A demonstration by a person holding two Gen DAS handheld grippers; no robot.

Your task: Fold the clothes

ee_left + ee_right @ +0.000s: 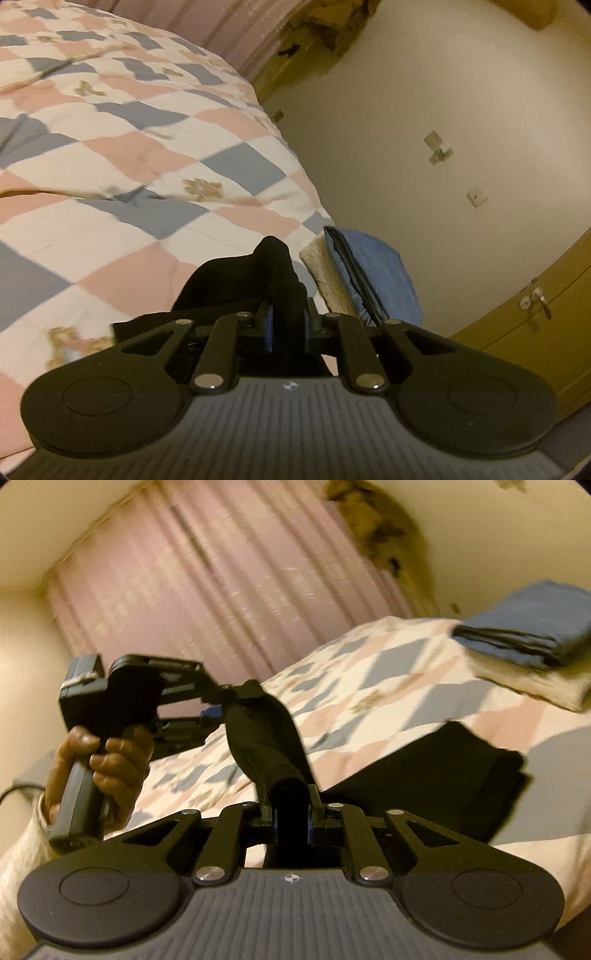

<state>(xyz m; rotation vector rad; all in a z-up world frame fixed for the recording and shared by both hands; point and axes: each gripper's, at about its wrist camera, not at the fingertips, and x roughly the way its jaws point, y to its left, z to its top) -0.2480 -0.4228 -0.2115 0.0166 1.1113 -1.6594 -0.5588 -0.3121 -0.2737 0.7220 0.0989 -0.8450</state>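
Both hand-held grippers, left (287, 325) and right (291, 812), clamp black garment (269, 734) above checkered bed (129, 155), lower centre of frame.

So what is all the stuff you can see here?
black garment: one, black, held up between both claws, the rest lying on the bed
bedspread: one, pink, white and grey-blue checks, covering the bed
folded pile: one, blue cloth on a cream one, at the bed's edge
curtain: one, pink, behind the bed
door: one, yellow-brown, key in lock
left claw: one, black, shut on the black garment
right claw: one, black, shut on the black garment
hand: one, holding the left claw's handle
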